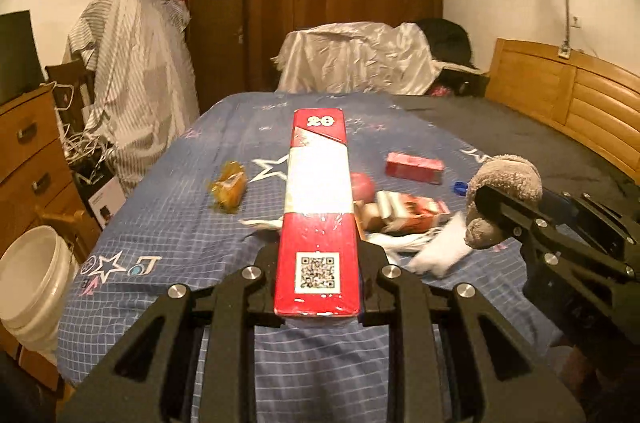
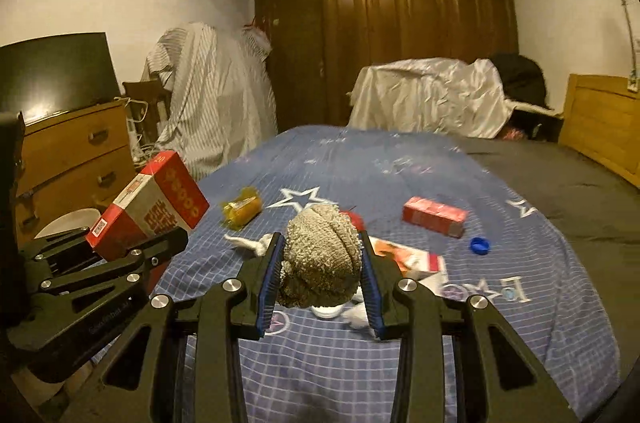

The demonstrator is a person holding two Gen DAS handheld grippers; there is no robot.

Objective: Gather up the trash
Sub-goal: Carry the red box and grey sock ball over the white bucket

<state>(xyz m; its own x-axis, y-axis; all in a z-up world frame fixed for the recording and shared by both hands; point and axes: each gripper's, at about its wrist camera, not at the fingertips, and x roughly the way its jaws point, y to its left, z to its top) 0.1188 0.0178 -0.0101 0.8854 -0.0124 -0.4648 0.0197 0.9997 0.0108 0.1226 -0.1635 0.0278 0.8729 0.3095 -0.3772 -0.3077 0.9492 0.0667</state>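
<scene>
Above the littered bed (image 1: 168, 223), left gripper (image 1: 318, 287) clamps a light, stiff carton (image 1: 318, 191) near its end; right gripper (image 2: 320, 263) squeezes a soft, compressible sock ball (image 2: 320, 255).

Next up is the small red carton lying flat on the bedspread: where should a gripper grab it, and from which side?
Grip the small red carton across its narrow width, coming down from above: it lies flat, long sides exposed, nothing touching it.
</scene>
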